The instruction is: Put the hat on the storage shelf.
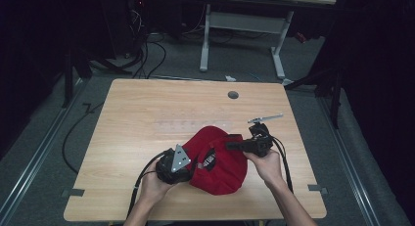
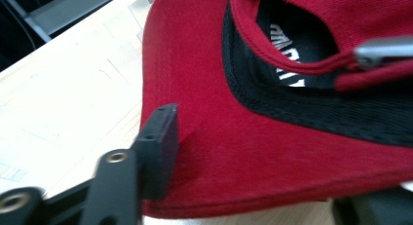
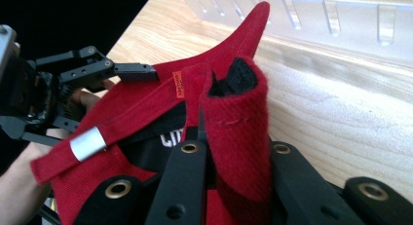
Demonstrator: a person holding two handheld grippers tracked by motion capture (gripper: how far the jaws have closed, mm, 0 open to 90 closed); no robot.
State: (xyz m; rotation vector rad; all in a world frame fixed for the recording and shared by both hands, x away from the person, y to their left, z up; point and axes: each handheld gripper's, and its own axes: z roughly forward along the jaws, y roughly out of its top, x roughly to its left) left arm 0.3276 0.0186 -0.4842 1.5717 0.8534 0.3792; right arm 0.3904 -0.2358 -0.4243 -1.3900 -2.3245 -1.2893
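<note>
right tool [image 3: 229, 152] pinches the red cap [image 1: 218, 160]'s back edge; left tool [image 2: 160, 152], half spread, straddles its brim, grip unfinished.

Both claws, left [image 1: 188, 163] and right [image 1: 234, 146], meet a red cap [image 1: 218, 160] on the table [image 1: 147, 113].

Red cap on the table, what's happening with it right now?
A person is working the red cap with a hand-held gripper in each hand on the wooden table. The right gripper is shut on a folded bit of the cap's back edge, beside the strap with its silver buckle. The left gripper is at the brim, with one jaw above it and the other hidden, so contact is unclear. The cap lies underside up, partly lifted.
</note>
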